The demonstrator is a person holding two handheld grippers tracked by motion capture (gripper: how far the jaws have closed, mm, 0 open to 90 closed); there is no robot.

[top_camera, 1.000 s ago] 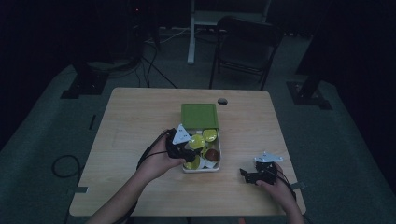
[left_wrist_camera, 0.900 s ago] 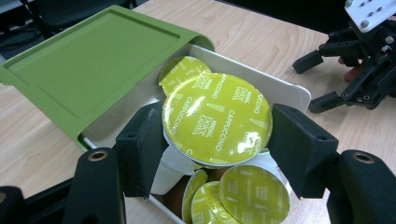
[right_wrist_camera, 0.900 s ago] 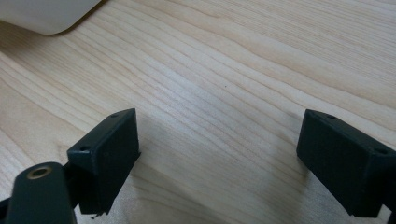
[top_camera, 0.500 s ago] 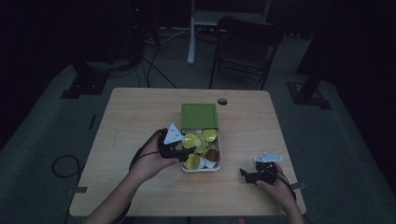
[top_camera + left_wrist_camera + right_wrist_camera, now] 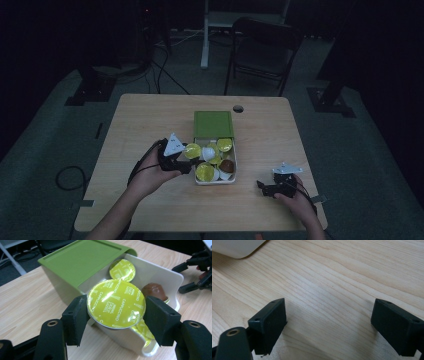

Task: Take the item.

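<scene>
Between the jaws of my left gripper [image 5: 116, 308] sat the yellow capsule [image 5: 116, 304], clenched by its stiff rim, just before the white box [image 5: 160, 275]; it seemed light, with fragile foil.

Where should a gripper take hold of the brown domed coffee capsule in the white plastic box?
Grip the brown domed coffee capsule across its rounded body, from above. It sits dome-up against the wall of the white plastic box, beside yellow foil-lidded capsules, so a sideways approach looks blocked. Its base is hidden.
</scene>
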